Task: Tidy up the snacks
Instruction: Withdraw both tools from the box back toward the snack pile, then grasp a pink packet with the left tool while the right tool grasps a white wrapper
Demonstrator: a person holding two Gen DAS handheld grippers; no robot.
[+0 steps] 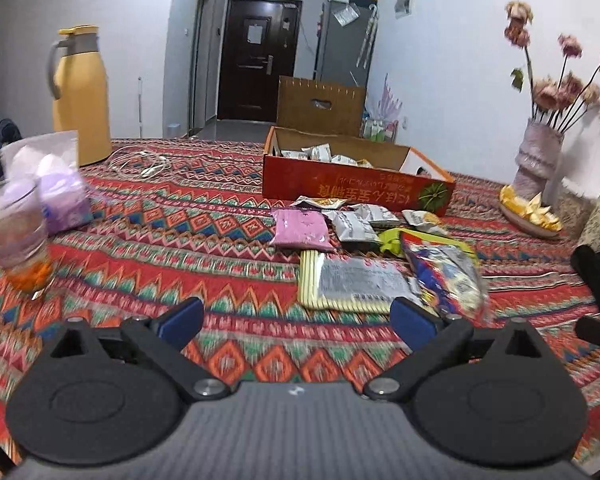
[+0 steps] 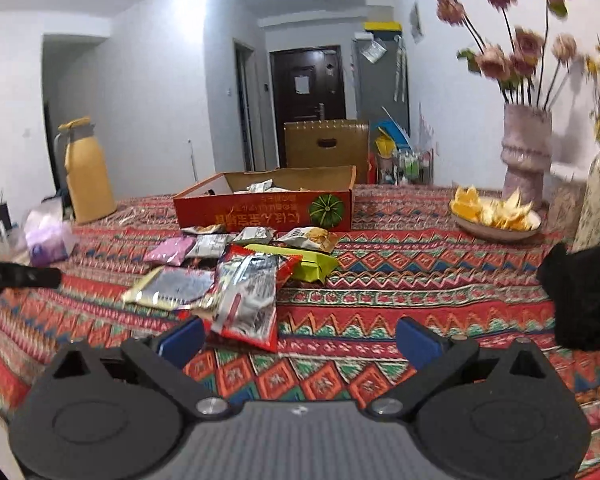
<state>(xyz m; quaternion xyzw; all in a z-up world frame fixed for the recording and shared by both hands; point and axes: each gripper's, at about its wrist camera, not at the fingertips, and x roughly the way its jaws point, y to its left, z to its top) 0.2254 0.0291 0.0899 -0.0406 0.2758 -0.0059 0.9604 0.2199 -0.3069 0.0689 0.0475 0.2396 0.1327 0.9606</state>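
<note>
Glass [image 1: 18, 236]: it is standing at the left edge of the left wrist view, close beside the purple tissue pack [image 1: 62, 196]; a sideways swing of the left tongs [image 1: 296, 320] risks tipping it, and whatever is in it would be spilling over the patterned cloth on the desk [image 1: 180, 220].
Left tongs: the jaws are standing wide apart with nothing between them, hovering over bare cloth in the lower middle of that view, just short of the cream-edged packet [image 1: 352, 284].
Cream-edged packet: it is lying flat and partly under the red-and-blue bag [image 1: 448, 276]; pinching it from the near edge could be dragging the overlapping bag along or just sliding it across the cloth.
Snack pile: pink pouch [image 1: 300, 228], white sachets [image 1: 352, 222] and green pack [image 2: 308, 264] are lying loose at picture centre, in front of the orange box [image 2: 260, 212], which is already holding a few sachets.
Right tongs [image 2: 300, 340]: the jaws are gaping, empty, with the red-edged foil bag [image 2: 252, 300] lying just beyond the left pad [image 2: 182, 338]; a thin, slick bag like this is likely to be slipping or crumpling under a shallow grip.
Both tongs: they are converging on one pile, so a collision is looking possible.
Peel plate [image 2: 496, 216]: it is sitting at the right with the vase [image 2: 526, 148] behind it; a wide carry toward the box could be knocking either.
</note>
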